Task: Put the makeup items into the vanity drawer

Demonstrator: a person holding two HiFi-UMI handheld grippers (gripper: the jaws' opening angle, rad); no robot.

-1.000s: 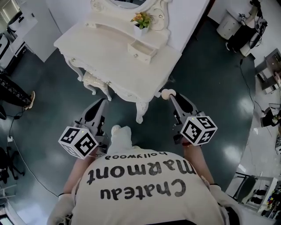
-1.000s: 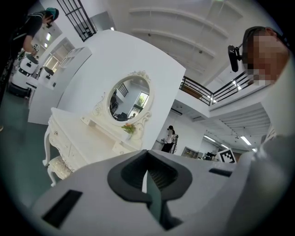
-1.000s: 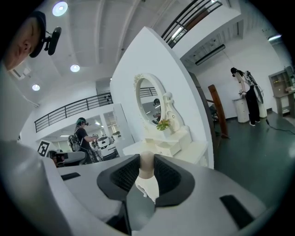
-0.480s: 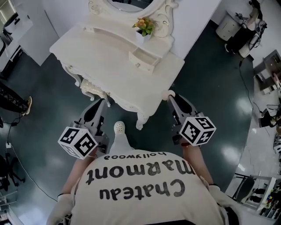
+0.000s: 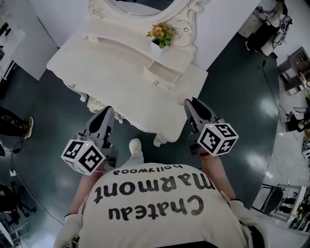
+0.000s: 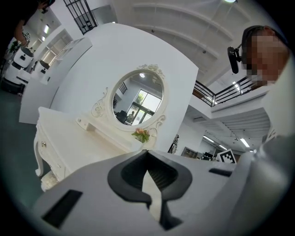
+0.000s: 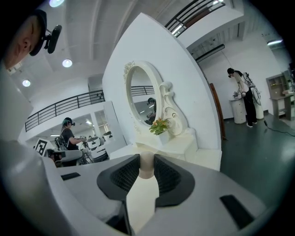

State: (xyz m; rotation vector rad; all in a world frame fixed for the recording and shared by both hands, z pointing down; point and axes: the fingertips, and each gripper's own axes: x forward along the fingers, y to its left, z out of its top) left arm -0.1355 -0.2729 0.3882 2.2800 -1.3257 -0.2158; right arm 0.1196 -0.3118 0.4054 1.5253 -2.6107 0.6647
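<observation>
Dark glossy floor [image 5: 232, 87] surrounds a white carved vanity desk [image 5: 111, 82] that stands against a white wall panel. An oval mirror [image 5: 135, 4] rises at the back of the desk. A flower pot [image 5: 159, 36] with orange and green blooms sits at the foot of the mirror frame, on the raised shelf.

Just in front of the pot, a small drawer [image 5: 162, 75] is pulled open over the desk top, its knob facing the person.

Right gripper [image 5: 186, 102]: raised at the desk's near right edge, its jaws are closed partway on a small cream makeup item [image 5: 182, 100]. In the right gripper view the item's rounded end stands out between the ribbed pads — well apart from the drawer.

Left gripper [image 5: 108, 111]: held at the desk's near left edge, by a carved leg. In the left gripper view its jaws meet at the tips, and only a pale sliver of desk shows through the slit behind them — nothing is held.

Between the two grippers, the toe of a white shoe [image 5: 135, 144] shows on the floor just short of the desk.
</observation>
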